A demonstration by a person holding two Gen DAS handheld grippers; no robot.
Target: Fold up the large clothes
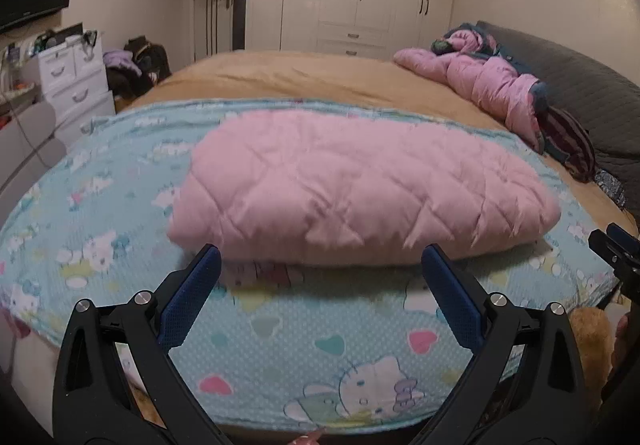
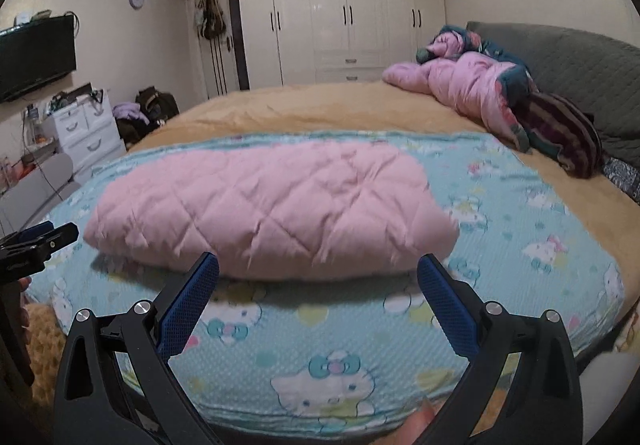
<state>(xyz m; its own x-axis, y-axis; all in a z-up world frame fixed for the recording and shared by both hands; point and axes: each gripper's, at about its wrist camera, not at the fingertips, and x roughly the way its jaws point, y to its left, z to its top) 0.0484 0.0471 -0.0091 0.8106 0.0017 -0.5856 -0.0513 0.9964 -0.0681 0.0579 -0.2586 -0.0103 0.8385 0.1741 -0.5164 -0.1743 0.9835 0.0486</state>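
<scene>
The pink quilted jacket [image 1: 360, 181] lies as a folded bundle on the blue cartoon-print blanket [image 1: 280, 341] spread over the bed [image 1: 304, 79], just ahead of both pairs of fingers. Its long axis runs crosswise to the way the fingers point, left to right. The left gripper [image 1: 320, 285] is spread wide open and holds nothing; its fingertips sit just short of the jacket's near edge, toward the left half of the bundle. The right gripper [image 2: 318, 289] is open and empty too, with its fingertips close to the near edge toward the right half. Neither seems to touch the fabric, though blur along the edge makes that hard to be sure of. Both grippers look about equally near, so any further fold would likely need each to reach straight ahead and take its own end of the near edge.
</scene>
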